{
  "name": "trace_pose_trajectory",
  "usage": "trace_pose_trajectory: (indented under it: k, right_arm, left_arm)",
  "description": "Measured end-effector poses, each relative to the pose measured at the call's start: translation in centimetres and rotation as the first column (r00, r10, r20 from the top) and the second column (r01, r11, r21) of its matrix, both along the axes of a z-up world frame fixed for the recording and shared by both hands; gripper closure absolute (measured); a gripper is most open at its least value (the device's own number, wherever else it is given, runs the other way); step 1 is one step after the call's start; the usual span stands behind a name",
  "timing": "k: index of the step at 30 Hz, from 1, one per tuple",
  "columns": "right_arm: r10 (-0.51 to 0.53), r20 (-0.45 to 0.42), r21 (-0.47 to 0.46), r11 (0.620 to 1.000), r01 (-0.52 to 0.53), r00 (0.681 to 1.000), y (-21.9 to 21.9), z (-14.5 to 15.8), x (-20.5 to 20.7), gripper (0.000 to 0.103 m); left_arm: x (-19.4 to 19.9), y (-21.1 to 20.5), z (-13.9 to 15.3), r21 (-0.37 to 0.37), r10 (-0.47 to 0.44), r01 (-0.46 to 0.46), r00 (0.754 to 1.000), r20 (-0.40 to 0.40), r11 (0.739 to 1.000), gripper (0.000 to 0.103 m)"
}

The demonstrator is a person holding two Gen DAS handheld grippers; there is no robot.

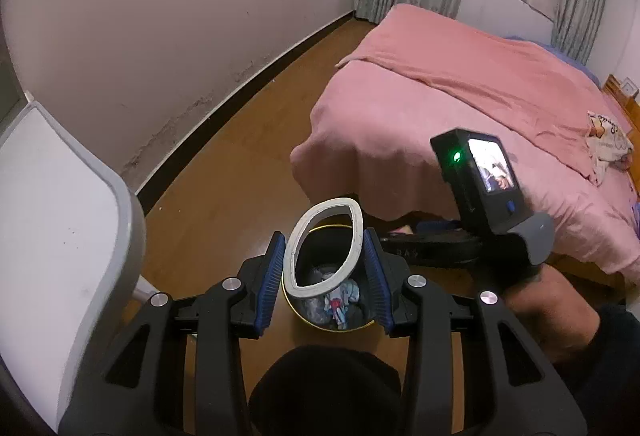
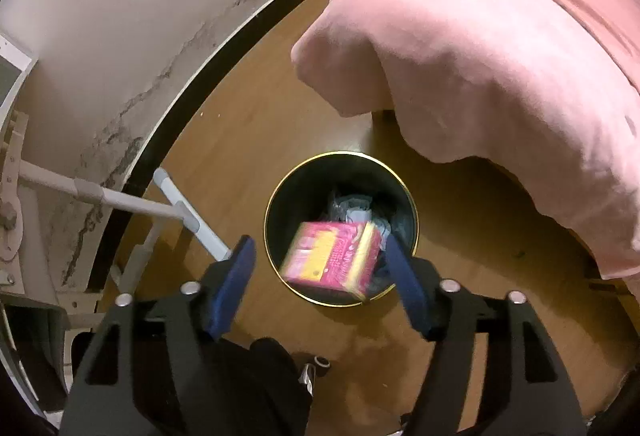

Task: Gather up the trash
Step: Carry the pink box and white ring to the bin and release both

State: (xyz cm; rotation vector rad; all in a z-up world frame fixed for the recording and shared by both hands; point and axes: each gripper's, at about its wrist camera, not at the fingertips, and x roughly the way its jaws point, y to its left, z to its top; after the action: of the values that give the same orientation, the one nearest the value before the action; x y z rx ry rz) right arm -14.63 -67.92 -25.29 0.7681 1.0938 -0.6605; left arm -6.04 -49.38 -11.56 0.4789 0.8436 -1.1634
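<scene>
A black trash bin with a gold rim stands on the wood floor below both grippers; crumpled trash lies inside. My left gripper is shut on a squashed white tape ring and holds it over the bin. My right gripper is open; a pink and yellow carton is blurred between its blue pads, free of them, over the bin's mouth. The right gripper's body also shows in the left wrist view.
A bed with a pink cover stands right of the bin, its corner overhanging close by. A white table is at the left, with its legs near the bin. A wall runs behind.
</scene>
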Motion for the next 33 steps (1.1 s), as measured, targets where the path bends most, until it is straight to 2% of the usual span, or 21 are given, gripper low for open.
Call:
trace_pose_trajectory:
  k: [8, 15, 20, 21, 22, 24, 29, 33]
  right_arm:
    - [-0.104, 0.033, -0.012, 0.994, 0.105, 0.994, -1.7, 0.8, -1.6, 0.034]
    - [-0.246, 0.066, -0.079, 0.965, 0.251, 0.967, -3.4, 2.4, -4.1, 0.034]
    - [-0.301, 0.102, -0.112, 0.944, 0.312, 0.948, -4.1, 3.6, -5.3, 0.034]
    - [-0.309, 0.108, -0.118, 0.94, 0.321, 0.945, -4.2, 3.7, -5.6, 0.034]
    - [-0.312, 0.112, -0.118, 0.938, 0.325, 0.943, -4.3, 3.8, -5.7, 0.033]
    - [-0.322, 0.124, -0.112, 0.935, 0.335, 0.939, -4.4, 3.9, -6.1, 0.033]
    - [-0.298, 0.128, -0.111, 0.944, 0.312, 0.946, -4.1, 3.9, -5.7, 0.03]
    - [-0.227, 0.116, -0.117, 0.964, 0.241, 0.967, -3.1, 4.1, -4.3, 0.027]
  left_arm:
    - [-0.5, -2.6, -2.4, 0.043, -0.028, 0.029, 0.999, -0.023, 0.999, 0.064]
    - [-1.2, -6.5, -6.5, 0.074, -0.079, 0.085, 0.994, -0.082, 0.994, 0.064]
    - [-1.5, -9.0, -8.4, 0.084, -0.089, 0.101, 0.987, -0.134, 0.991, 0.064]
    - [-1.6, -9.2, -8.5, 0.088, -0.09, 0.103, 0.986, -0.138, 0.991, 0.061]
    - [-1.6, -9.4, -8.6, 0.094, -0.09, 0.103, 0.987, -0.136, 0.99, 0.05]
    - [-1.7, -9.6, -8.6, 0.091, -0.085, 0.096, 0.989, -0.12, 0.991, 0.036]
    - [-1.7, -9.6, -8.4, 0.085, -0.082, 0.092, 0.99, -0.116, 0.992, 0.036]
    - [-1.8, -7.9, -6.8, 0.063, -0.091, 0.097, 0.992, -0.091, 0.993, 0.033]
